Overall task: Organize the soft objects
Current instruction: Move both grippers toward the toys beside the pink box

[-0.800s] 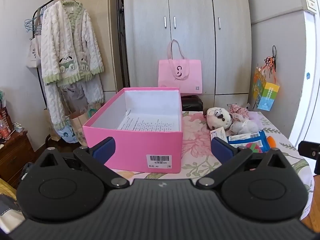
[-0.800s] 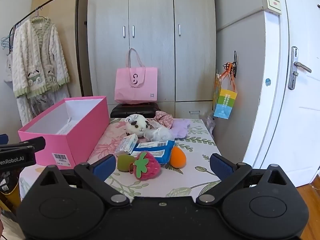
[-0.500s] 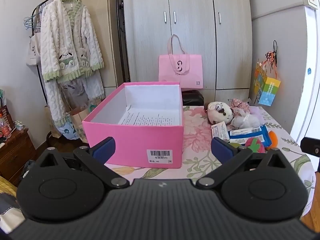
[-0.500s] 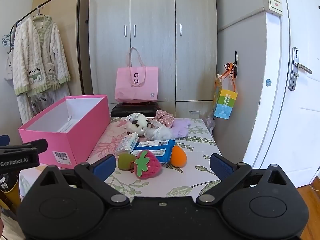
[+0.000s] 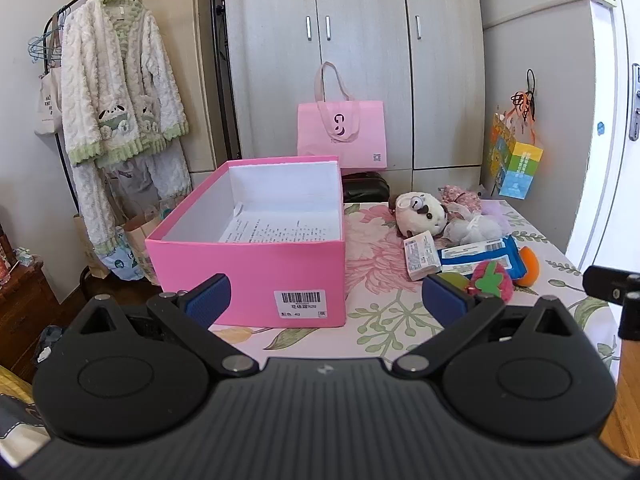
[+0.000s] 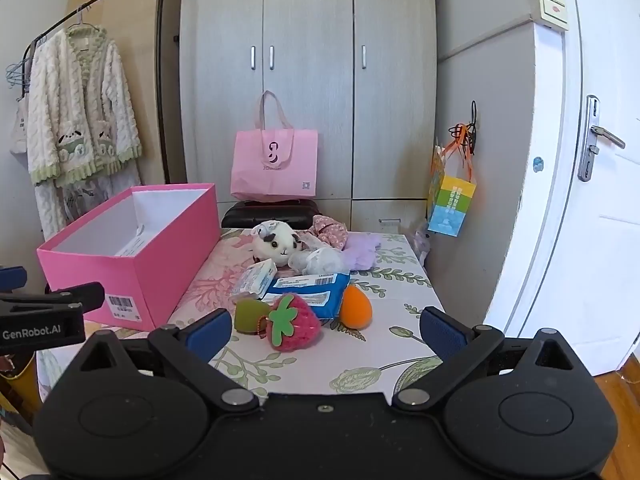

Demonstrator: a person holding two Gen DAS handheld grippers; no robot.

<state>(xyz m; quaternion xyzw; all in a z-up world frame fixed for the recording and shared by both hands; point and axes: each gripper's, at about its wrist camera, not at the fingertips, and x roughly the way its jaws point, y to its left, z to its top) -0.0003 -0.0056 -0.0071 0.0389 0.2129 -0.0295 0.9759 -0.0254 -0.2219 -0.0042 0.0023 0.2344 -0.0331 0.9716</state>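
A: Left wrist view. Floral tablecloth over a small table, grey wardrobe behind, fluffy cream robe hanging far left. Pink tote standing against the wardrobe doors.

B: Left gripper tilted gently downward, blue ribbed pads spread wide, nothing between them. Facing a pink cardboard box, open-topped, white inside, a printed sheet on its floor.

A: Soft things piled to the right of the box: round plush animal, blue packet, knitted strawberry, smooth orange egg shape.

B: Right wrist view. White door with a metal handle on the right, colourful paper bag hanging off the cabinet side.

A: Right gripper also angled slightly down, wide apart, empty. Pointing at the pile.

B: Strawberry nearest, just beyond the pads, green felt leaf on top. Orange egg beside it on the right, blue packet behind, plush farther back. Box well left, not touching the pile.
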